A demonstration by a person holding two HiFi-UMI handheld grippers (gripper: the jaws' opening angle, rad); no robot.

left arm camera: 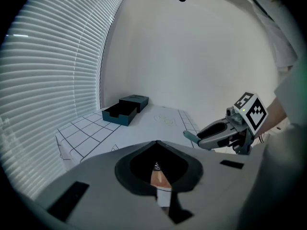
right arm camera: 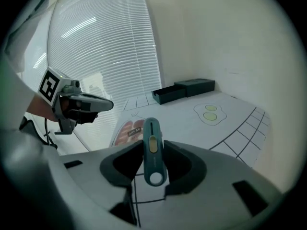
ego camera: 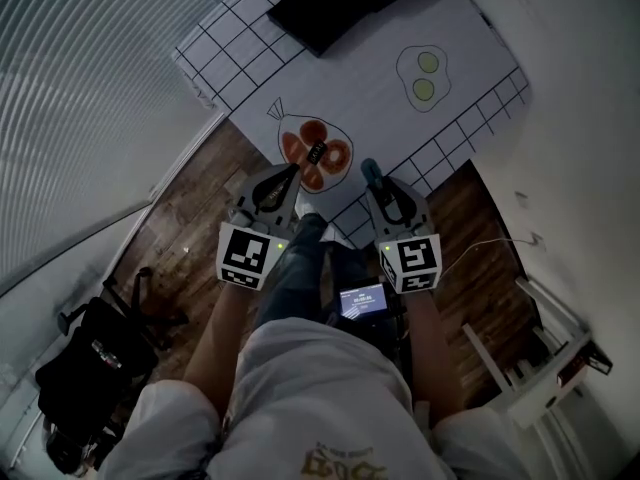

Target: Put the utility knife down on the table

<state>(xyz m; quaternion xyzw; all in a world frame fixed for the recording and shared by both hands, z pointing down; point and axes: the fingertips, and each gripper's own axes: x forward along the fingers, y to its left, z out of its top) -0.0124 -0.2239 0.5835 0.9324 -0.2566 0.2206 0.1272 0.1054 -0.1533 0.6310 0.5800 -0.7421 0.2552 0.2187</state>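
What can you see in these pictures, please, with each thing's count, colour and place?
utility knife: one, teal, clamped between the right gripper's jaws.
tablecloth: one, white with a black grid and drawings of eggs and meat, over the table.
box: one, dark, at the table's far end.
blinds: white, along the wall to the person's left.
bag: one, black, on the wooden floor at the person's left.
rack: one, white, on the floor at the person's right.
small screen: one, lit, below the grippers.
left gripper: grey, jaws together, empty.
right gripper: grey, shut on the knife.
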